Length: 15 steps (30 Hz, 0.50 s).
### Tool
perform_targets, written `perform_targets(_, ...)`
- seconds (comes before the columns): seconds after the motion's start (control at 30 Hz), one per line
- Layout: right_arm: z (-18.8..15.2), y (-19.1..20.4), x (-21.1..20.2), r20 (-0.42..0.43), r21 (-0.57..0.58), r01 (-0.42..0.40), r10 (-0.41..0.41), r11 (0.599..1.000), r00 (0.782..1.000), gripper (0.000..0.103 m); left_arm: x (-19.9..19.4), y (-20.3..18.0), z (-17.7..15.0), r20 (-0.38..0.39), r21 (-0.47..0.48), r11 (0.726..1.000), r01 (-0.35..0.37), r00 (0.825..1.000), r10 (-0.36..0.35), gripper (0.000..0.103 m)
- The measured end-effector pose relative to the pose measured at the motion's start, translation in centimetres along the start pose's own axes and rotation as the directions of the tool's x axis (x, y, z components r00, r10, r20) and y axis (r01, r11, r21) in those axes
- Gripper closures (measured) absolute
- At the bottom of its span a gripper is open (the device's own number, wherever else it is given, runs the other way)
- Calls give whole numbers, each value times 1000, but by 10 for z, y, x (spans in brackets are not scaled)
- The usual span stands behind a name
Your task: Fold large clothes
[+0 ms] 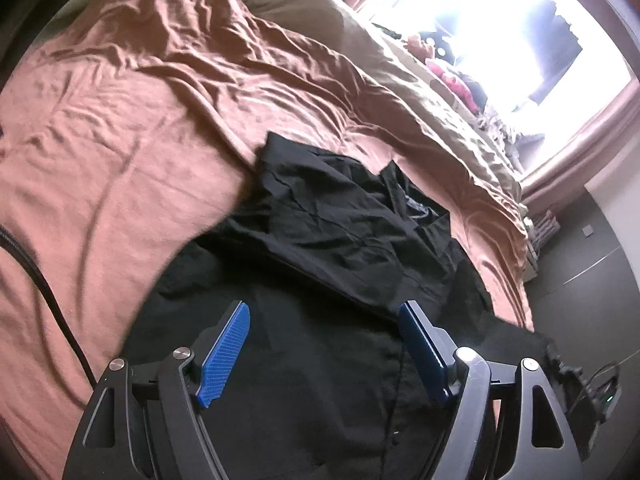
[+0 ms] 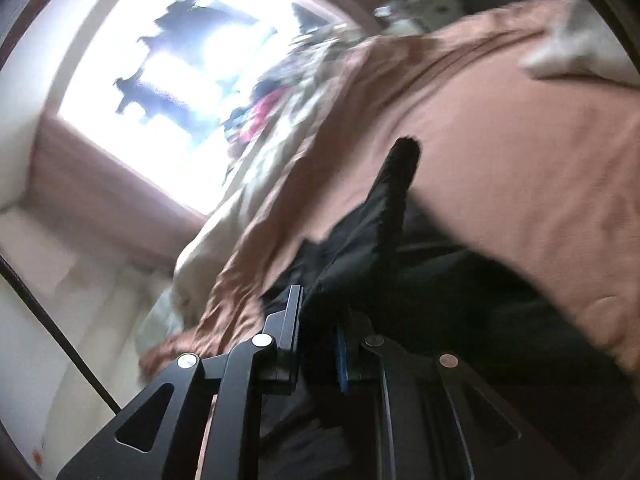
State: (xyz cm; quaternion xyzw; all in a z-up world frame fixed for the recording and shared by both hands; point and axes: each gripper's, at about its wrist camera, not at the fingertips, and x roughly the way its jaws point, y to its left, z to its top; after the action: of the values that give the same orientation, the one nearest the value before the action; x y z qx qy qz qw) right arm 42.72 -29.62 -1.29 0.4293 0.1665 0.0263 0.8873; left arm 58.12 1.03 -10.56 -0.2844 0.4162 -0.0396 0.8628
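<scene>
rust-brown bedding covers one bed and fills the left and far part of the left wrist view. one beige cover lies along its right side, running toward one bright window at far right. one black cable crosses the bedding at the left edge.

item count: one black garment, two grippers, two fingers per gripper.

the black garment lies crumpled on the near right part of the bedding, with layers bunched over one another toward the far end and a flatter panel near the camera. its near right edge hangs off the side of the bed.

left gripper: fingers spread wide apart, blue pads facing inward. nothing sits between them. it hovers over the flat near panel of the garment; contact with the cloth cannot be confirmed.

right gripper: fingers drawn close together with a fold of the black garment pinched between them. the gripped cloth rises from the fingers as a narrow tilted strip ending in a tip over the rust-brown bedding. this view is motion-blurred, with the window at far left.
</scene>
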Motion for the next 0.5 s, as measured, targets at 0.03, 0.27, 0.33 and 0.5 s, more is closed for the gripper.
perform_targets(0.03,-7,14,5,-12,-38,-14,14,999,1000,92,-4,4,2,7,3,1000,-2,1000,2,25)
perform_targets(0.27,-49,64,32,-95,-226,-106,86,968,992,92,-33,48,21,43,-27,999,-23,999,24,25)
perform_targets(0.33,-59,74,47,-131,-260,-130,99,957,986,92,-40,60,25,51,-34,999,-32,998,34,25)
perform_targets(0.5,-76,84,91,-249,-358,-178,90,917,964,92,-56,94,36,69,-84,996,-39,997,45,25)
